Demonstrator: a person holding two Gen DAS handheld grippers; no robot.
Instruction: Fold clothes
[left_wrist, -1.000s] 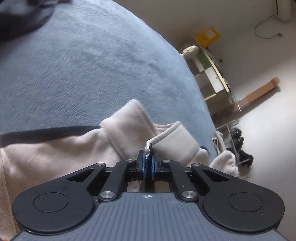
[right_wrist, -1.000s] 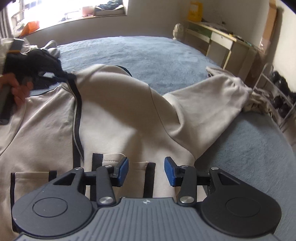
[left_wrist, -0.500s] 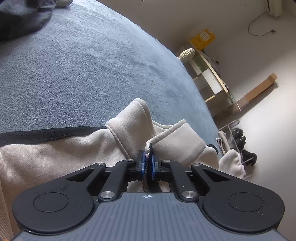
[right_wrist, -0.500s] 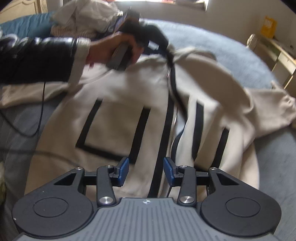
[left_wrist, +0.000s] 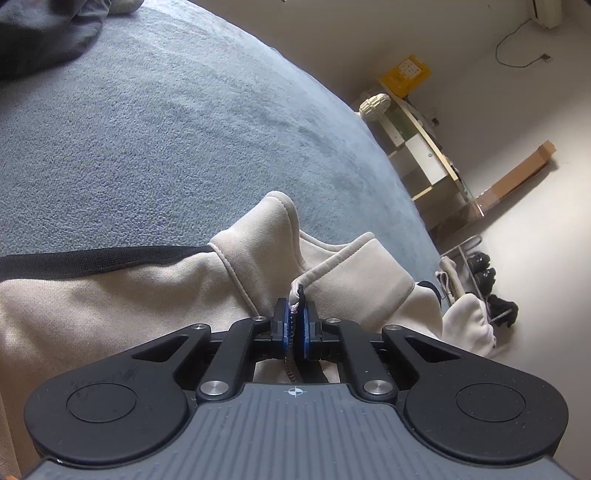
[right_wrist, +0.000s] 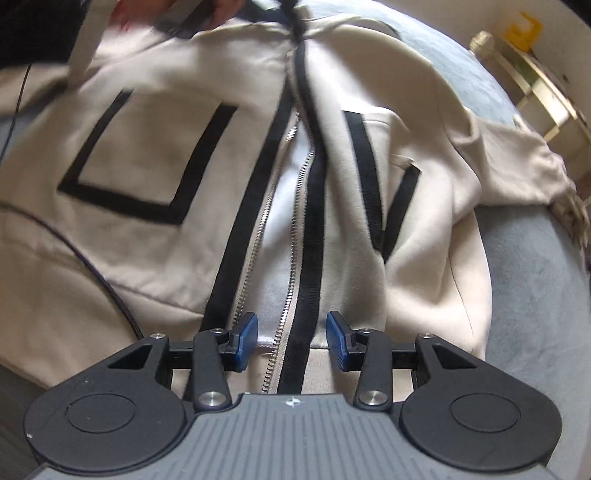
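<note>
A cream zip jacket (right_wrist: 147, 229) with black trim lies face up on the blue-grey bed cover (right_wrist: 535, 295), its zipper (right_wrist: 284, 306) partly undone. My right gripper (right_wrist: 291, 334) hovers open just above the jacket's lower front, its blue pads on either side of the zipper and black band, not pressing them. In the left wrist view my left gripper (left_wrist: 294, 326) is shut on the jacket's (left_wrist: 110, 314) top front edge by the collar (left_wrist: 266, 236), with zipper teeth and cream cloth pinched between the pads. A person's hand (right_wrist: 221, 7) with the left tool shows blurred at the top.
The bed cover (left_wrist: 147, 129) stretches wide beyond the collar. A dark garment (left_wrist: 40, 33) lies at its far corner. A white shelf unit (left_wrist: 417, 147), a shoe rack (left_wrist: 480, 277) and a cardboard strip (left_wrist: 517, 177) stand on the floor past the bed's edge. A thin black cable (right_wrist: 92, 266) crosses the jacket.
The right gripper has swung across and down from the jacket's right side to the zipper near the hem. The left gripper kept its grip and place.
</note>
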